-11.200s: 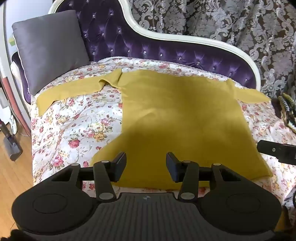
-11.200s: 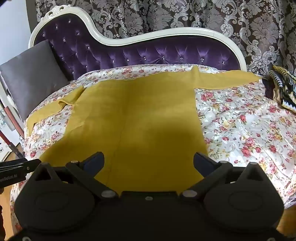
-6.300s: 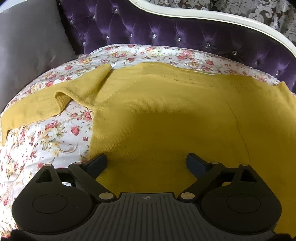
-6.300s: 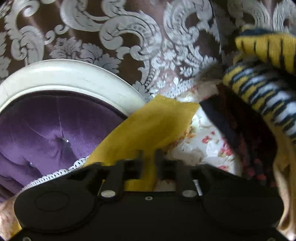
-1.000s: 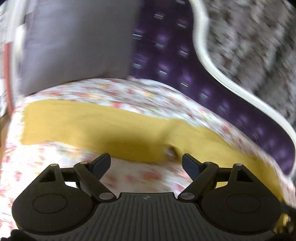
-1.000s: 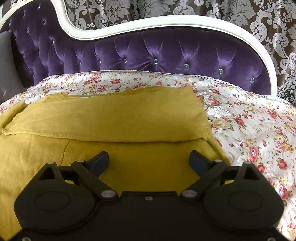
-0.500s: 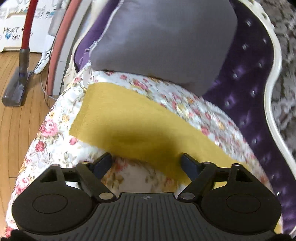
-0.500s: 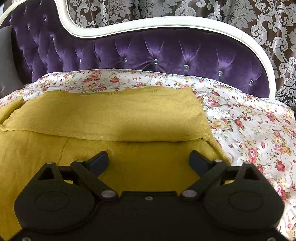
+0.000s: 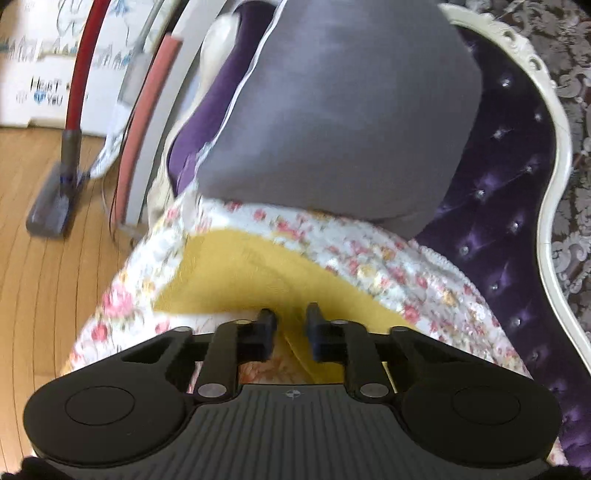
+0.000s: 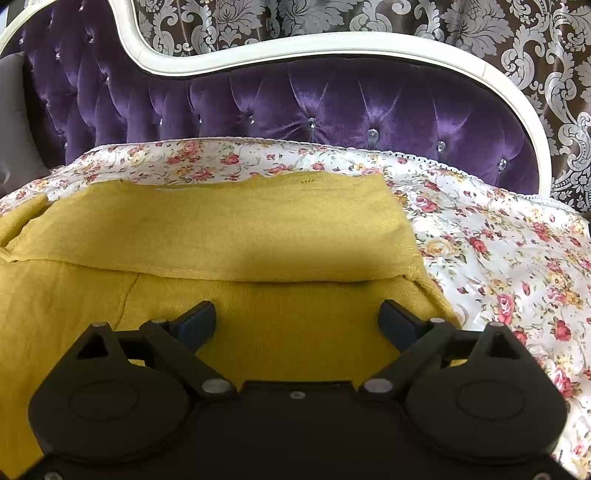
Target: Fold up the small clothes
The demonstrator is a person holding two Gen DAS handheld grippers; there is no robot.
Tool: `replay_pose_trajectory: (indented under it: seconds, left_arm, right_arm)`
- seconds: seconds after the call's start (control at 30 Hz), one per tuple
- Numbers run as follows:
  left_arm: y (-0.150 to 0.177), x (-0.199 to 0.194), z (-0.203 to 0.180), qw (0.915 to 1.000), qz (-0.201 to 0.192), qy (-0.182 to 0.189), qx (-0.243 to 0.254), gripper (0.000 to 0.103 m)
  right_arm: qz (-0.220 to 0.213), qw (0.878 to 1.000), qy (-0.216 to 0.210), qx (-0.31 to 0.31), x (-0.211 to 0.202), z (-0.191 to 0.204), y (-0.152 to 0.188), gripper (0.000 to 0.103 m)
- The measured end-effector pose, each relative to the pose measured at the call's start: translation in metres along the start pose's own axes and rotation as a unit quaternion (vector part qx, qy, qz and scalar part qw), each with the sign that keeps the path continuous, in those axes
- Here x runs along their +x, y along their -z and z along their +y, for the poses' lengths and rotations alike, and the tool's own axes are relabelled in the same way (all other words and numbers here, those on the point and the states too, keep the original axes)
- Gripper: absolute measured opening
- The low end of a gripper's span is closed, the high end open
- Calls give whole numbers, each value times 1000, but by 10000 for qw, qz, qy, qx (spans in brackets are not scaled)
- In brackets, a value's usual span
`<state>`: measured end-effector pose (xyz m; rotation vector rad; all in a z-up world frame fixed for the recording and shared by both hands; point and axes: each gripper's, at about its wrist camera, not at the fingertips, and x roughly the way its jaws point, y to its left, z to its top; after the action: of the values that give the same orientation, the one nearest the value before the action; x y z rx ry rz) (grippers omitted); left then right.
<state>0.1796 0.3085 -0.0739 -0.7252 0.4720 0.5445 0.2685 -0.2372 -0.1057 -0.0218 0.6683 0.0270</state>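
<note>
Mustard-yellow sweater (image 10: 236,306) spread flat on the floral bedspread (image 10: 517,258) of a purple tufted daybed (image 10: 332,107) — no boxes, baskets or other containers anywhere in either view. One sleeve (image 10: 221,229) folded across the chest in the right wrist view, lying as a wide band over the body of the garment. Other sleeve (image 9: 236,280) stretched out toward the end of the bed, seen in the left wrist view, its cuff end close under a grey cushion (image 9: 343,118).

Left gripper (image 9: 288,325) closing on that stretched sleeve, jaws nearly together, a raised fold of the yellow knit between them; whether the pads already press the cloth, cannot tell through the blur. Right gripper (image 10: 297,319) wide open over the sweater's body, just short of the folded sleeve, nothing between its jaws.

Around: white carved frame (image 10: 406,55) curving over the purple backrest, patterned damask curtain (image 10: 480,29) behind it. Beside the bed's end in the left wrist view — wooden floor (image 9: 44,295), a stick vacuum with a red tube (image 9: 79,85) and grey head, and a white box (image 9: 29,81) with printed lettering. Cushion propped against the bed's end, just beyond the sleeve's cuff.
</note>
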Motion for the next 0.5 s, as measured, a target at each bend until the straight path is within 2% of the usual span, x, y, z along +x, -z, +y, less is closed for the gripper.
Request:
replay_pose_trajectory:
  seconds: [0.07,0.17,0.3,0.37,0.5]
  left_arm:
    - [-5,-6,-8,9998,-151,72,49,15]
    - [-11,-18,-34,9979,-376,229,471,15]
    - [-13,-38,-89,9894,-684,732,1047,15]
    - [-8,-52,-126,9802,-829,1096,1423,15]
    - [22,-78,-208,9498,-895,2037,2200,15]
  right_arm:
    - [-1,10000,-16,9,0,0,0,97]
    - [-13,10000,-51,33,0,-1,1,97]
    - [-27,9999,-91,86,-1,-2,0,98]
    - [-32,9999,-108,104,-1,-2,1,98]
    - [-32,9998,-147,137,-1,-3,0,98]
